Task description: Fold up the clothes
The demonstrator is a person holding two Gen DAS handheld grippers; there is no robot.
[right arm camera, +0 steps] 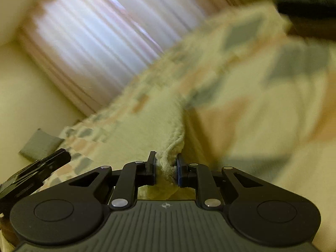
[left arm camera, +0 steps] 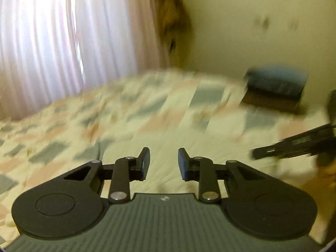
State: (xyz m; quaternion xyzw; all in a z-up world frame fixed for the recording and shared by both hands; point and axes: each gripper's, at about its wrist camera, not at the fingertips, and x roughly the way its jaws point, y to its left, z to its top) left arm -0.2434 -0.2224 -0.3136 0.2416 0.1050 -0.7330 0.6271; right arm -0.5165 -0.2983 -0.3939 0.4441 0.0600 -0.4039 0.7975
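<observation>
Right gripper (right arm camera: 166, 166) clamped on cream cloth (right arm camera: 147, 121), running toward 11 o'clock; left gripper (left arm camera: 163, 161) parted, empty.

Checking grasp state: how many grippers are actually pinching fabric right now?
1. The right gripper is pinching the cream garment edge. The left gripper is open, empty above the quilt.

Two wrist views, low over the bed (left arm camera: 147, 113)
Left looks level toward the curtain (left arm camera: 52, 42); right is tilted, nearer the bedding. Both share bed and curtain.
</observation>
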